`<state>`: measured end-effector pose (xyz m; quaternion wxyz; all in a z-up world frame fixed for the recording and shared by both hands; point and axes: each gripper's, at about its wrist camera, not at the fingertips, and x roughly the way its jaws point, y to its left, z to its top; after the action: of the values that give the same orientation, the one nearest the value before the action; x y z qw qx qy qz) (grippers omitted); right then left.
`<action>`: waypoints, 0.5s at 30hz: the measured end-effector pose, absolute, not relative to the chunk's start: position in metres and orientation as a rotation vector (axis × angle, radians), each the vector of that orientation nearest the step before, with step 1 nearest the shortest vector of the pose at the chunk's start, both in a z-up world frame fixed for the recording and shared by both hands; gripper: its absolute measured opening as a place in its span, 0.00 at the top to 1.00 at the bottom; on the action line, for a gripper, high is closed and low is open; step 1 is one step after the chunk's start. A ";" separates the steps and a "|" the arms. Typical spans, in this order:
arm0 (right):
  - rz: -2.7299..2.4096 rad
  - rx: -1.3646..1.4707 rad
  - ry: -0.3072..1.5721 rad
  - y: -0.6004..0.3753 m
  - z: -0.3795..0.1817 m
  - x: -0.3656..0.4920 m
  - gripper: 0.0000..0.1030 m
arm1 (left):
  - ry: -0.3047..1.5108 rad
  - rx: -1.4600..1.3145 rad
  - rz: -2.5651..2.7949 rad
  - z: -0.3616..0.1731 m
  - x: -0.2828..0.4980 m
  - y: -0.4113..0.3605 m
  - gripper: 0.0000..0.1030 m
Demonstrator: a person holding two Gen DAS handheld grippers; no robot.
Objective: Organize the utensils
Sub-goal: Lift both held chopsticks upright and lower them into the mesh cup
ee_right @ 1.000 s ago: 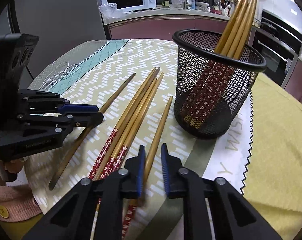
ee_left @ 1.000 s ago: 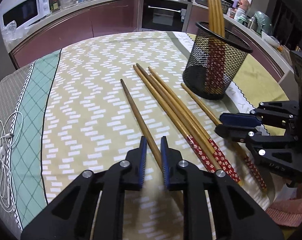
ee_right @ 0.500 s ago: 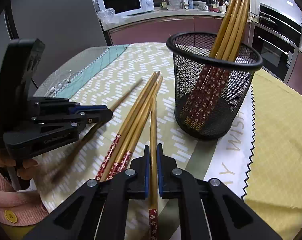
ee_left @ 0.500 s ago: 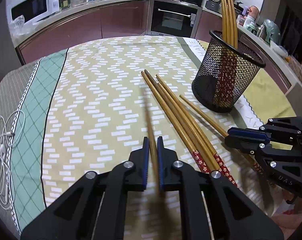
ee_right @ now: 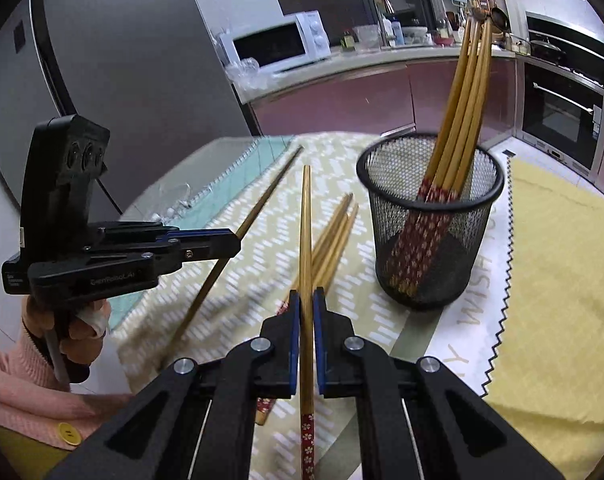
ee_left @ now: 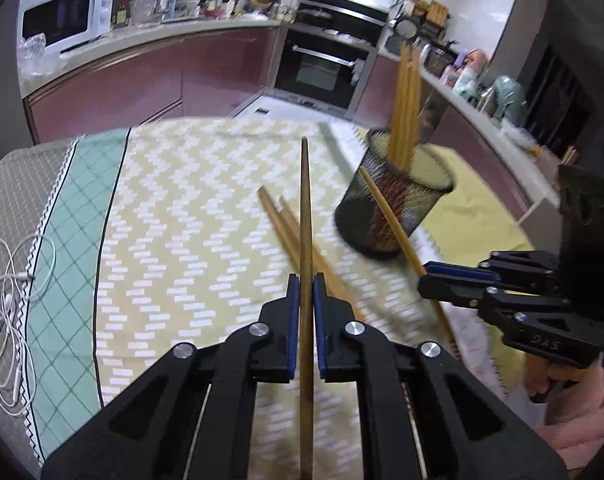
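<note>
Both grippers, left gripper (ee_left: 306, 296) and right gripper (ee_right: 306, 306), have lifted their chopsticks.

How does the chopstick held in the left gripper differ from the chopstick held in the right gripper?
The left gripper holds a darker, plain brown chopstick; the right gripper holds a lighter, yellowish chopstick. The yellowish one has a red flowered end near the camera; no pattern shows on the brown one. Both are lifted off the tablecloth, clamped, pointing forward.

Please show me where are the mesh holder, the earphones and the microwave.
mesh holder (ee_right: 430, 240): right wrist view, front wall.
earphones (ee_left: 10, 304): left wrist view, tangled white cable.
microwave (ee_left: 58, 20): left wrist view, dark door.
</note>
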<state>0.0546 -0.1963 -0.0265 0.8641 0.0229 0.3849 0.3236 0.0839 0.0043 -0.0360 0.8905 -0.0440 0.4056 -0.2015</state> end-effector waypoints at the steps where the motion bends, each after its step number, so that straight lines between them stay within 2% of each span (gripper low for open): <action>1: 0.682 0.060 0.796 -0.200 -0.023 0.054 0.94 | 0.830 -0.096 -0.431 -0.031 0.082 0.005 0.93; 15: 0.673 0.162 0.654 -0.239 0.019 0.048 0.94 | 0.667 -0.146 -0.576 0.039 0.060 0.002 0.93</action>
<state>0.0481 -0.2390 0.0192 0.8887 0.0782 0.3150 0.3239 0.0599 0.0016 0.0393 0.9018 -0.0708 0.3226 -0.2786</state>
